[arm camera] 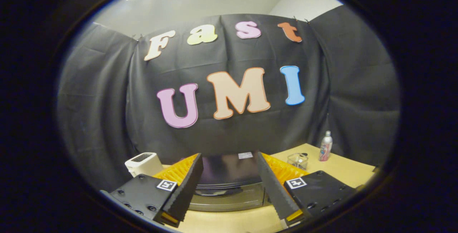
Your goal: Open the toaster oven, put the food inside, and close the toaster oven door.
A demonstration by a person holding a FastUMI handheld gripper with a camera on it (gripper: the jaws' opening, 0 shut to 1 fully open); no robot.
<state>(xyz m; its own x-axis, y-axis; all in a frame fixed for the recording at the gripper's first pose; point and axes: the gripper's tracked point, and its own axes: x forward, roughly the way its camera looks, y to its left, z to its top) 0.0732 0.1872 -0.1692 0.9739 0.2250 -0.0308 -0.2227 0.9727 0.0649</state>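
The gripper (pixel 232 186) hangs with its two fingers spread wide, holding nothing. Between and just ahead of them sits the toaster oven (pixel 229 186), dark, its door shut; the fingers hide both its sides, and its lower front is hard to make out. Beyond the left finger stands a small white appliance (pixel 143 163), partly covered. Beyond the right finger, on the wooden table (pixel 343 170), are a clear glass container (pixel 297 160) and a spray bottle (pixel 325 146).

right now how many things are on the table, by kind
toaster oven: 1, door shut, seen between the open claw fingers
white appliance: 1
clear container: 1
bottle: 1
total: 4
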